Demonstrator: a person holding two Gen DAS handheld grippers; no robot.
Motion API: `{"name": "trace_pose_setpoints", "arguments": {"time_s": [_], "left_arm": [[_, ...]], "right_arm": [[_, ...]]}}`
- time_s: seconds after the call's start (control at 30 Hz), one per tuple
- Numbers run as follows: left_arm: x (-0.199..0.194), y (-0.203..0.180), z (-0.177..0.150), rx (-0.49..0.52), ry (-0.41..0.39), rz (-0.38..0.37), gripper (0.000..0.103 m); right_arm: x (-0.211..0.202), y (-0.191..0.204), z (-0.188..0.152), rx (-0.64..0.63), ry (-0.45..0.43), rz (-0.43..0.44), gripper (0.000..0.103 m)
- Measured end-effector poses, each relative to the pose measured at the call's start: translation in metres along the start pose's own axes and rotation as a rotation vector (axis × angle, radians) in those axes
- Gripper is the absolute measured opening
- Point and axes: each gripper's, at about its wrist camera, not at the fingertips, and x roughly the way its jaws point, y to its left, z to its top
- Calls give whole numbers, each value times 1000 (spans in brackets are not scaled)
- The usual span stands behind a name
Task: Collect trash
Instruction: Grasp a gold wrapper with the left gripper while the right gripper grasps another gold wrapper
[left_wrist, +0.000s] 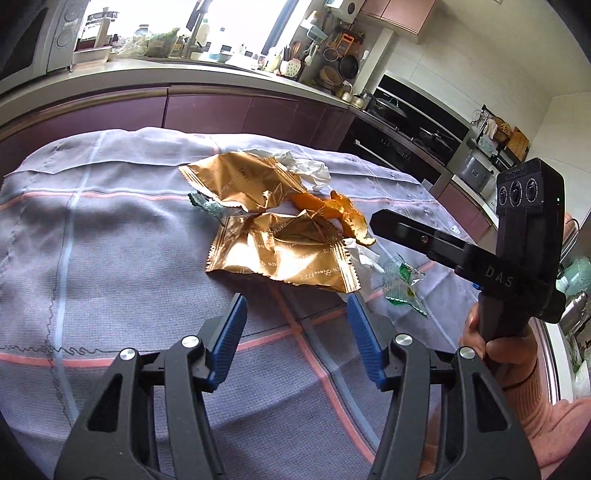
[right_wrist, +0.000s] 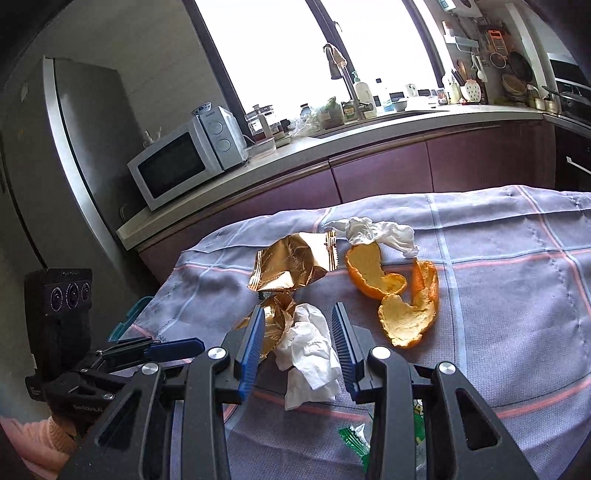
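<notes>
Though crumpled and torn, easy to sort by eye: trash in one loose heap on a grey-lilac cloth lined in pink and pale blue, spread over a table. Two gold foil packets, ripped open, shiny, zigzag seams at the ends: far gold wrapper and near gold wrapper, touching each other. Orange peel in curled cups, pale pith upward, just beside the foil. Far tissue, white and wadded, touching the peel. Near tissue, also white, lying against the near foil packet. Clear wrapper with green print flat on the cloth, just beside that tissue. Small teal scrap tucked against the far foil packet.

Shown best from the left wrist: both foil packets nearly whole, plus the teal scrap; of the peel, only a thin curled edge. Left gripper with blue pads spread wide, nothing between them, poised just short of the near packet's edge. Right gripper side-on at the peel side of the heap, gripped by a hand; no telling its gap from this angle.

Shown best from the right wrist: the peel in full, both tissues, and the right gripper with pads apart, the near tissue framed in the gap, neither pad squeezing it. Near foil packet mostly hidden behind one finger. Left gripper side-on at lower left, above a pink sleeve.
</notes>
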Motion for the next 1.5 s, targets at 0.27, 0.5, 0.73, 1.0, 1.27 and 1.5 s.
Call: {"name": "trace_pose_setpoints", "arguments": {"time_s": [0.27,0.5,0.73,1.0,1.27,1.5], "left_arm": [[35,20,10,-176,86,-149,54],[62,43,20,-319,119,-220,41],[78,56,21,-384,127,-252,15],[58,44,21,-311,91,-217,5],[22,45,19,-239,38,-109,5],[-12,69,13,-224,-9,-47,5]], "right_arm": [[7,-3,7,2,1,12,35],[8,-10,10,12,7,10,35],[22,-13,22,5,37,18,35],[51,-13,40,-5,91,10,35],[74,9,42,-101,145,-33,37],[103,47,35,-273,193,-109,40]]}}
